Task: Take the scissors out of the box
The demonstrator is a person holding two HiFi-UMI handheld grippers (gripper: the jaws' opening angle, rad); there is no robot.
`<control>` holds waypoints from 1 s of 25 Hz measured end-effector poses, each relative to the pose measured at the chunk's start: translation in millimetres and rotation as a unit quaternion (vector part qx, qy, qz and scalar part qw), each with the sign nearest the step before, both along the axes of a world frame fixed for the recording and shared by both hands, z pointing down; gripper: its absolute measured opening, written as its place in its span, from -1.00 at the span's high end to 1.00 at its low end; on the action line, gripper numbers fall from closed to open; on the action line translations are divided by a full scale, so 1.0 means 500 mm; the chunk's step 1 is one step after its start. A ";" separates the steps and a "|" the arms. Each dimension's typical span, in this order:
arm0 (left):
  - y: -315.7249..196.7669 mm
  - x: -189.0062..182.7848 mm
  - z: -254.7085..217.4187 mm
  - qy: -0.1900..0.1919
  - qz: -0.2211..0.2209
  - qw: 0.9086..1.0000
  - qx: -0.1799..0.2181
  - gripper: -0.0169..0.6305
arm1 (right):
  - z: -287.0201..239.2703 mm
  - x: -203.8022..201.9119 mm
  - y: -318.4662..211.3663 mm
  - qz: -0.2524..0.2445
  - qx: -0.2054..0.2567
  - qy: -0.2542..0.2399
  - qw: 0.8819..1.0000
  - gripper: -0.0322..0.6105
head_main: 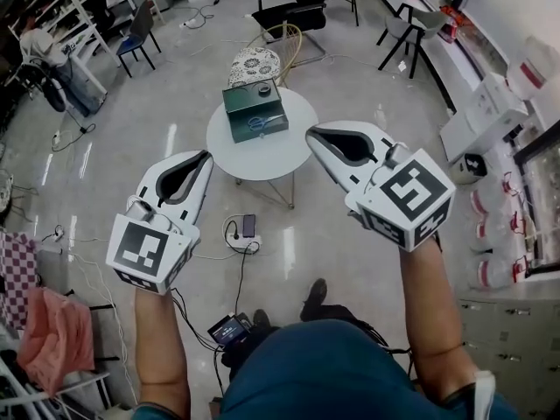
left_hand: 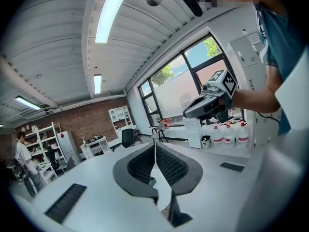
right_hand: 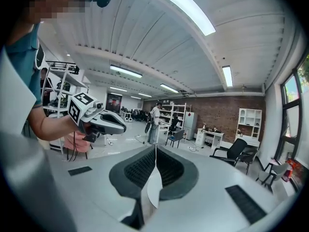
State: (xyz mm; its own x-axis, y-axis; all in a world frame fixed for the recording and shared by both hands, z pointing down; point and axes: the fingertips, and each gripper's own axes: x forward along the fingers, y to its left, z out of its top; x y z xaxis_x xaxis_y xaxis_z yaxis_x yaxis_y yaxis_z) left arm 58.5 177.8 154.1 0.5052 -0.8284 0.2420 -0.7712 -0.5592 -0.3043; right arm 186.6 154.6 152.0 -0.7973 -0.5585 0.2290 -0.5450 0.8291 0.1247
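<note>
Left gripper [head_main: 203,157]: held up in the air short of the table. Its own view shows the jaws pressed together along one seam with nothing between them. It is pointed across the room, not at the work. Centre: round white table [head_main: 262,157] stands on the floor ahead of both grippers. On it sits the dark green box [head_main: 243,101], and the scissors [head_main: 256,122] lie flat inside it, toward the near side, with the blue handle loops showing. They are too small here to read the blade direction. Handling estimate: the scissors are light and rigid, with hard, smooth metal blades that will likely slip under a pinch, while the plastic loops give better purchase. Best hold is probably across the handles or at the pivot, coming in from above, since the box walls block a side approach. Lying flat, the scissors may need one jaw edged underneath. Right gripper [head_main: 311,133]: also raised, a little closer to the table edge. Its jaws are closed tip to tip and it carries nothing. Both grippers are well apart from the box, and the jaws must part before any grasp.
</note>
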 end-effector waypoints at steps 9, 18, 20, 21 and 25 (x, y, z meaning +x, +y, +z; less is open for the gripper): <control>-0.073 0.092 -0.014 -0.021 -0.026 0.999 -0.005 0.87 | -0.009 0.087 -0.095 -0.024 -0.001 -0.018 1.000 0.78; -0.148 0.109 0.011 -0.016 -0.033 0.999 -0.013 0.87 | 0.030 0.103 -0.170 -0.025 -0.015 -0.015 0.999 0.78; -0.173 0.095 0.018 -0.009 -0.027 1.000 -0.011 0.87 | 0.039 0.091 -0.190 -0.020 -0.019 -0.011 1.000 0.78; -0.186 0.087 0.023 -0.006 -0.023 1.000 -0.010 0.87 | 0.044 0.086 -0.200 -0.015 -0.021 -0.008 1.000 0.78; -0.250 0.050 0.039 0.003 -0.010 1.000 -0.012 0.87 | 0.060 0.065 -0.252 0.008 -0.024 0.002 1.000 0.78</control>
State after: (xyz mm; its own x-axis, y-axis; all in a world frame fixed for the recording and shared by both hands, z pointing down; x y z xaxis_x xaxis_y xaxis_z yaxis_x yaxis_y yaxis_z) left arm 83.7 53.0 173.8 0.4899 -0.8323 0.2595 -0.7838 -0.5508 -0.2869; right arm 218.9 28.7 181.8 -0.7874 -0.5594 0.2591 -0.5581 0.8253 0.0861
